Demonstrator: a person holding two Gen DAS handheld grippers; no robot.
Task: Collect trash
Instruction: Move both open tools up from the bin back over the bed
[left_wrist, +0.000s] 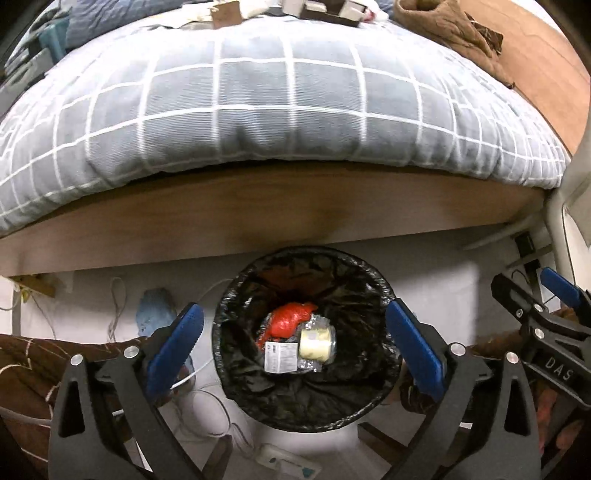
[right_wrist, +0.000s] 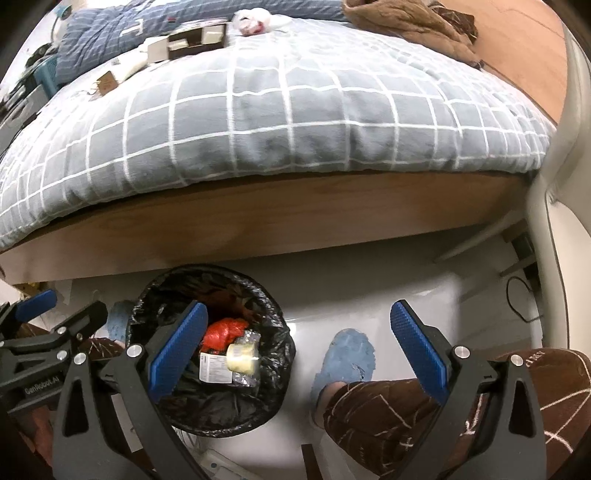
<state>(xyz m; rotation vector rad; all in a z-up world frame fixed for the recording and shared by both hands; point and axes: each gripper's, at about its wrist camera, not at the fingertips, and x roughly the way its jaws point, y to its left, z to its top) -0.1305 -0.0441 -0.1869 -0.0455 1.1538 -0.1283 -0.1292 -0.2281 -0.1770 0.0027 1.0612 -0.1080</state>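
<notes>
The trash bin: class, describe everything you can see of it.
The trash bin is round, lined with a crinkled glossy black plastic bag folded over its rim. It stands upright on the pale floor beside the wooden bed frame. Inside lie a red wrapper, a white printed label, a pale yellowish lump and silvery foil.

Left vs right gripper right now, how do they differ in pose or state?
The left gripper hangs directly over the black-lined trash bin, its fingers framing the rim; the right gripper sits off to the bin's right, over bare floor and a blue slipper. The red wrapper lies centred between the left fingers, not the right. Both are open and empty.
</notes>
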